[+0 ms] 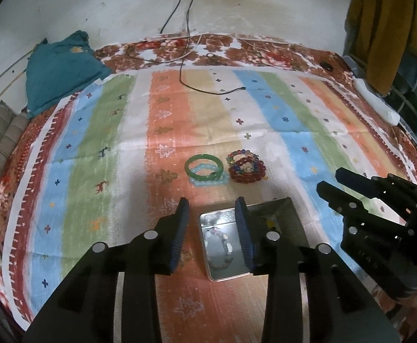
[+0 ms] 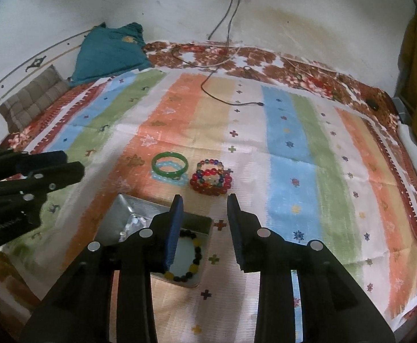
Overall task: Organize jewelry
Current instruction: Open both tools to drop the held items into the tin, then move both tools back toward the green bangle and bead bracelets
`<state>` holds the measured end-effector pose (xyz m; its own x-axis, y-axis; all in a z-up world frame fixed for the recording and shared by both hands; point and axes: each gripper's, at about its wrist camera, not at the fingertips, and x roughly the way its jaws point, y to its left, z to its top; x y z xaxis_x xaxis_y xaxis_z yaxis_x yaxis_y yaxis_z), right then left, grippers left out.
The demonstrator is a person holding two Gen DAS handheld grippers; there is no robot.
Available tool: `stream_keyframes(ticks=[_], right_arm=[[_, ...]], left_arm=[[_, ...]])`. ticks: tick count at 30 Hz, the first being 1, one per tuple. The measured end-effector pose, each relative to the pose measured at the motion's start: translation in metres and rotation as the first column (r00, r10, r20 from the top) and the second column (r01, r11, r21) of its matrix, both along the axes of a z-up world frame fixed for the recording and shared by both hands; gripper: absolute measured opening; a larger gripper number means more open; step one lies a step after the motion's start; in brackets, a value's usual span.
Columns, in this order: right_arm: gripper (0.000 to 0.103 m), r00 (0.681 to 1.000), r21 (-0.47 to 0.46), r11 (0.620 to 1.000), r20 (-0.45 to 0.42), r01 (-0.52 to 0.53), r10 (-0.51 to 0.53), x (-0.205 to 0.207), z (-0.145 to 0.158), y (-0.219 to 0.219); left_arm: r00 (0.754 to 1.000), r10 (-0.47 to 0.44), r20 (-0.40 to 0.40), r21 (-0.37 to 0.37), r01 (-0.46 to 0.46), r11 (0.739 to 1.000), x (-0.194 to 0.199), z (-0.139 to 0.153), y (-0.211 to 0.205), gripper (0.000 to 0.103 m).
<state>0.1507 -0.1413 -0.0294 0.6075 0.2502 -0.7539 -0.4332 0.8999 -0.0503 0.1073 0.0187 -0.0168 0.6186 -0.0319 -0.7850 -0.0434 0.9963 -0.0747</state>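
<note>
I am holding the left tool (image 1: 211, 210) and right tool (image 2: 205, 206) partly spread, gripping nothing. A pale beaded bracelet (image 1: 222, 247) is lying in the shiny rectangular metal tin (image 1: 208, 268).

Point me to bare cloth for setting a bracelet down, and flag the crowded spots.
Free: the blue and green stripes right of the red bead bracelets, and the wide stretch between the green bangle and the charger cable. Crowded: the tin box, both bracelet piles and both grippers cluster together.

Our right tool (image 2: 205, 200) hangs open over the striped cloth (image 2: 294, 157). A black and yellow bracelet (image 2: 192, 260) lies in the tin (image 2: 205, 225) below.
</note>
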Motion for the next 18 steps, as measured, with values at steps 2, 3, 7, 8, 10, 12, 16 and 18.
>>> stream_keyframes(ticks=[2, 3, 7, 8, 10, 12, 16, 18], right_arm=[[0.041, 1.0, -0.004, 1.0, -0.004, 0.004, -0.004, 0.003, -0.001, -0.001], [0.042, 1.0, -0.006, 1.0, -0.004, 0.008, -0.008, 0.005, -0.001, -0.001], [0.051, 1.0, -0.017, 1.0, -0.004, 0.006, -0.006, 0.011, -0.002, 0.0], [0.052, 1.0, -0.024, 1.0, -0.004, 0.009, -0.009, 0.014, -0.002, 0.0], [0.054, 1.0, -0.031, 0.999, -0.008, 0.016, -0.016, 0.019, -0.004, 0.0], [0.056, 1.0, -0.036, 0.999, -0.009, 0.027, -0.027, 0.026, -0.006, -0.002], [0.063, 0.999, -0.033, 0.999, -0.028, 0.042, -0.043, 0.039, -0.011, -0.001], [0.066, 0.998, -0.034, 0.998, -0.039, 0.047, -0.048, 0.045, -0.014, 0.0]], left_arm=[[1.0, 0.006, -0.012, -0.003, -0.006, 1.0, 0.004, -0.003, 0.002, 0.039], [1.0, 0.008, -0.019, 0.0, -0.008, 1.0, 0.006, -0.005, 0.003, 0.041], [0.999, 0.02, -0.039, 0.005, -0.02, 1.0, 0.014, -0.011, 0.006, 0.05], [0.999, 0.024, -0.042, 0.004, -0.024, 1.0, 0.016, -0.012, 0.007, 0.051], [0.998, 0.034, -0.047, 0.006, -0.034, 0.999, 0.021, -0.013, 0.01, 0.054], [0.998, 0.044, -0.05, 0.02, -0.043, 0.999, 0.026, -0.014, 0.012, 0.057], [0.998, 0.047, -0.051, 0.087, -0.043, 0.995, 0.04, -0.017, 0.012, 0.063], [0.997, 0.046, -0.064, 0.096, -0.04, 0.995, 0.046, -0.021, 0.014, 0.063]])
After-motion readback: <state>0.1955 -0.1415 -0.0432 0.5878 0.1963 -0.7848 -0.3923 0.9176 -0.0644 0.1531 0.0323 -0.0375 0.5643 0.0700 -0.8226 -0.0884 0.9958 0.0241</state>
